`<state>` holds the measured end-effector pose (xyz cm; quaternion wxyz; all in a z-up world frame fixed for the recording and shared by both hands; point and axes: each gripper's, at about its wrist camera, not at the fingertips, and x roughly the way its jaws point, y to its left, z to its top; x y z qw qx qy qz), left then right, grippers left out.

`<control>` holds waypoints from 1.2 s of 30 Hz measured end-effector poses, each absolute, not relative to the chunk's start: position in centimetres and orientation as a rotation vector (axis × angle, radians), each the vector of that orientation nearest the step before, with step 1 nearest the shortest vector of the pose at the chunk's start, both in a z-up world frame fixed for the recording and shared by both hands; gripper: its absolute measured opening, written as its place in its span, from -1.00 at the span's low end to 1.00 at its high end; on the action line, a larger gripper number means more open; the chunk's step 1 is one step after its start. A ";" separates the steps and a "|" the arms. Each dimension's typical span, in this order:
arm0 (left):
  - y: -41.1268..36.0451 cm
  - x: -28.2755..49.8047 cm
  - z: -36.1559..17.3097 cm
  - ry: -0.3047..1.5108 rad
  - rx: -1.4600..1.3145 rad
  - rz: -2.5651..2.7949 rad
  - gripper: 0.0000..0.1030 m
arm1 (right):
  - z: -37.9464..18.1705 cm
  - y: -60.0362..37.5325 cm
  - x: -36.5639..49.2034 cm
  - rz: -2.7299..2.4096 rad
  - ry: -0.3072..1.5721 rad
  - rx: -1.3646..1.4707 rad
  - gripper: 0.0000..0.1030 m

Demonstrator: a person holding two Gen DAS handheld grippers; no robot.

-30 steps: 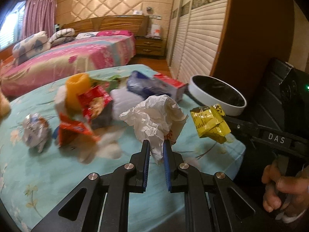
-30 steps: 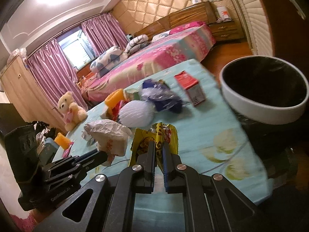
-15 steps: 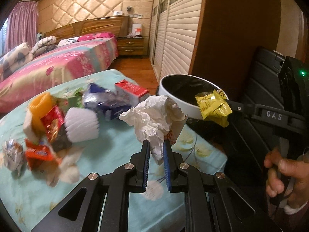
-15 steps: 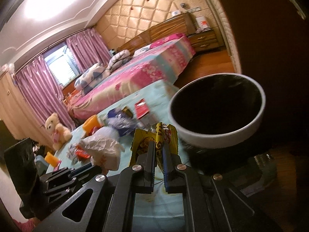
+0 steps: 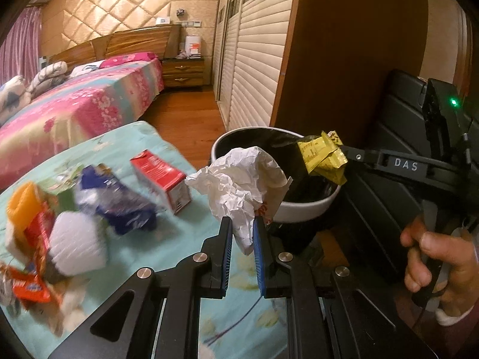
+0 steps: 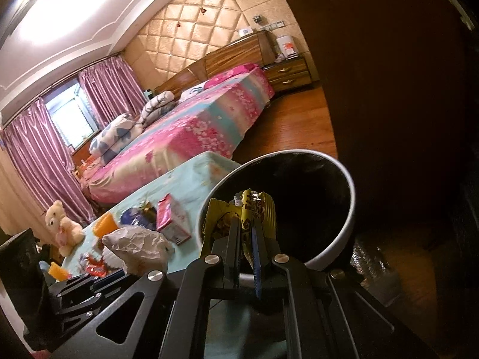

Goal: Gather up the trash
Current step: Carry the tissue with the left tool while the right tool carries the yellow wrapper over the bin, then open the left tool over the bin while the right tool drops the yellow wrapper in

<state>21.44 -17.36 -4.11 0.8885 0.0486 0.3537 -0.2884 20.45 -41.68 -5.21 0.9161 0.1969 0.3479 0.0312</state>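
Trash is partly picked up, but nothing looks dropped in the bin [image 5: 302, 209] yet. Your left tool [image 5: 242, 239] is squeezed shut on a crumpled white paper [image 5: 239, 179], and you hold it up right by the near edge of the bin. Your right tool [image 6: 245, 236] is pinched shut on a yellow wrapper [image 6: 239, 212], and that one hangs over the bin's dark mouth. So I think two pieces are close to done; you only need to let them go. A lot is left on the tabletop [image 5: 167, 248]: a red box [image 5: 161, 176], a blue bag [image 5: 119, 206], an orange cup [image 5: 22, 206], a red wrapper [image 5: 39, 233] and a white fluffy thing [image 5: 74, 245], all in a bunch well apart from the bin.
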 end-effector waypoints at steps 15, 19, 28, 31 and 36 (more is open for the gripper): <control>-21.6 27.0 -4.8 0.781 0.102 -0.625 -0.76 | -6.4 -44.4 23.0 0.028 0.759 0.412 -0.87; -22.7 27.8 -5.0 0.785 0.111 -0.625 -0.75 | -6.8 -44.9 23.4 0.022 0.773 0.412 -0.87; -23.7 28.5 -5.4 0.793 0.112 -0.615 -0.46 | -6.8 -45.9 23.7 0.002 0.782 0.419 -0.66; -23.6 28.1 -5.3 0.779 0.105 -0.603 0.02 | -6.9 -46.0 23.5 0.000 0.789 0.426 -0.38; -22.3 26.6 -5.3 0.758 0.104 -0.584 0.03 | -6.3 -45.9 22.4 -0.012 0.761 0.431 0.21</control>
